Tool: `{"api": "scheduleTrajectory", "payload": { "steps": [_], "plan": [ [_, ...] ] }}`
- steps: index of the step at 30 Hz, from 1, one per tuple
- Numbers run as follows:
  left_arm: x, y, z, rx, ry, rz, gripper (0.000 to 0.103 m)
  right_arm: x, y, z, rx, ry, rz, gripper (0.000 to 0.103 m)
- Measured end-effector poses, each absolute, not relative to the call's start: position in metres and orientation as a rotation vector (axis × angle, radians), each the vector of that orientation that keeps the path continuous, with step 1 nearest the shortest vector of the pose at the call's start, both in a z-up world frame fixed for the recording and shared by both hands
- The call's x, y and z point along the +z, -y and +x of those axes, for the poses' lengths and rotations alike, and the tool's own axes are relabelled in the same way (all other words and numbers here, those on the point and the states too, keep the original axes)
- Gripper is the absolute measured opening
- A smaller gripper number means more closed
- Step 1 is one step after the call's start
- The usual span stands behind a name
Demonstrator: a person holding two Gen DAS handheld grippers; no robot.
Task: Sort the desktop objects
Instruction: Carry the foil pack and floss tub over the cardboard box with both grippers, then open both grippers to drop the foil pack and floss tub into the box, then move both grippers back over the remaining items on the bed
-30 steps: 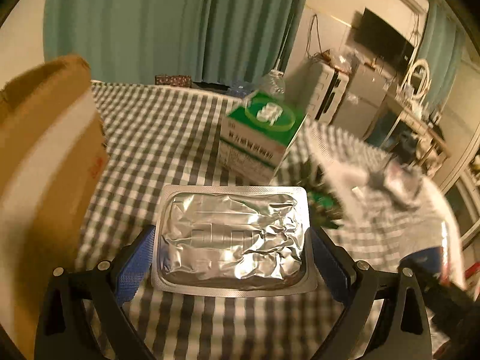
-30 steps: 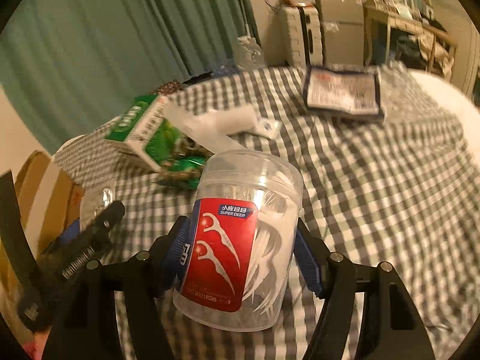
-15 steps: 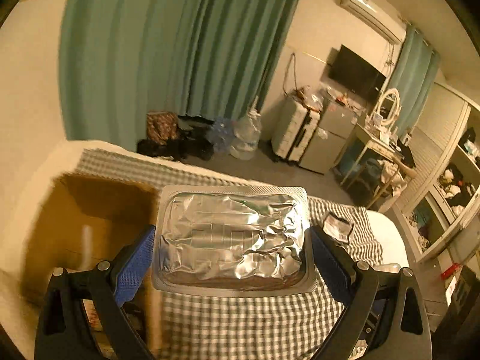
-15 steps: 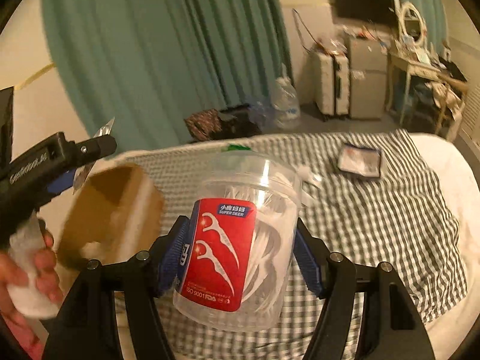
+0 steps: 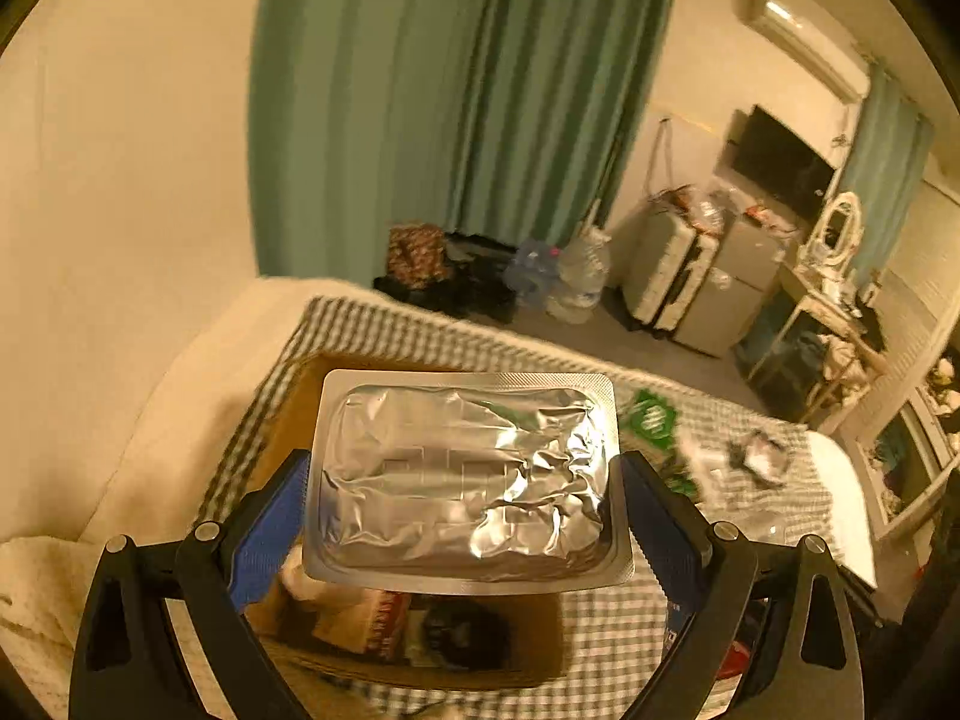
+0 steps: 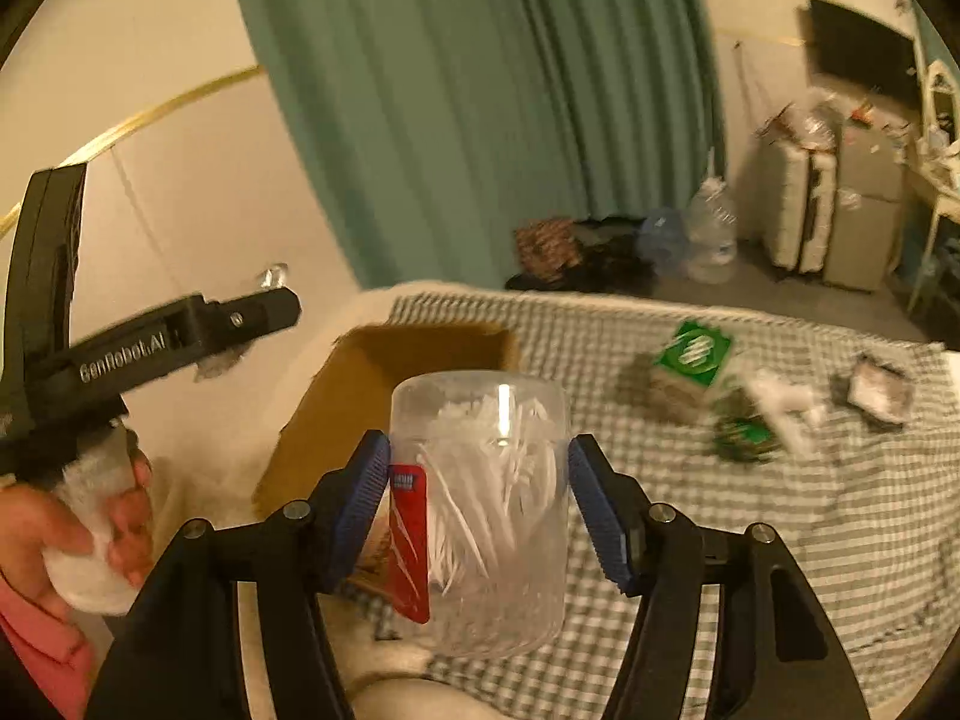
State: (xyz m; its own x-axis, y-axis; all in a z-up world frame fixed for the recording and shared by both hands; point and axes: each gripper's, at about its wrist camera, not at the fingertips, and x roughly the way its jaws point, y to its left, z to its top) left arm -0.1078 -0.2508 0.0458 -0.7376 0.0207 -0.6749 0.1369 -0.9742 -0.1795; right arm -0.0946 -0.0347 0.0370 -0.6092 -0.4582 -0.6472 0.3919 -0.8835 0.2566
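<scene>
1. Left claw (image 5: 465,501) of mine is clamped on a silver foil blister pack (image 5: 465,474), its blue pads pressing the pack's two short edges at the lower centre of the left wrist view.
2. Below the pack sits an open cardboard box (image 5: 534,642) on the checked cloth (image 5: 600,630); blurred things lie inside it that I cannot make out.
3. My right claw (image 6: 478,501) holds a clear floss-pick jar (image 6: 480,510) with a red label, at the lower centre of the right wrist view. Its jaws are closing; the left pad touches the jar, while a thin gap seems to show at the right pad.
4. Behind the jar, the same cardboard box (image 6: 360,384) stands at the left end of the cloth (image 6: 780,540).
5. At the right of that view, a green carton (image 6: 690,354), a white item (image 6: 786,402) and a dark packet (image 6: 879,390) lie blurred on the cloth.
6. At the left edge, my hand (image 6: 66,540) grips the other tool's handle.
</scene>
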Motion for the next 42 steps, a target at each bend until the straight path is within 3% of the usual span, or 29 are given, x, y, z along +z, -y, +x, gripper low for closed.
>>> {"api": "scheduleTrajectory", "payload": {
  "steps": [11,13,14,18,24,30,42],
  "plan": [
    [-0.059,0.309,-0.128,-2.695,-0.239,1.327,0.100,-0.027,0.102,-0.141,-2.323,0.195,1.183,0.062],
    [-0.069,0.305,-0.133,-2.683,-0.190,1.385,0.101,-0.027,0.100,-0.146,-2.325,0.249,1.172,0.081],
    [-0.071,0.303,-0.135,-2.669,-0.167,1.395,0.101,-0.025,0.097,-0.147,-2.355,0.273,1.154,0.085],
    [-0.075,0.295,-0.132,-2.641,-0.099,1.369,0.103,-0.010,0.084,-0.144,-2.418,0.315,1.089,0.087],
    [-0.082,0.268,-0.128,-2.583,0.177,1.412,0.103,0.004,0.042,-0.117,-2.471,0.336,1.057,0.088],
    [-0.082,0.270,-0.114,-2.519,0.063,1.400,0.103,0.019,-0.020,-0.081,-2.584,0.268,1.008,0.090],
    [-0.011,0.190,-0.079,-2.680,-0.035,1.207,0.103,0.041,-0.157,-0.025,-2.755,0.441,0.882,0.093]
  ]
}}
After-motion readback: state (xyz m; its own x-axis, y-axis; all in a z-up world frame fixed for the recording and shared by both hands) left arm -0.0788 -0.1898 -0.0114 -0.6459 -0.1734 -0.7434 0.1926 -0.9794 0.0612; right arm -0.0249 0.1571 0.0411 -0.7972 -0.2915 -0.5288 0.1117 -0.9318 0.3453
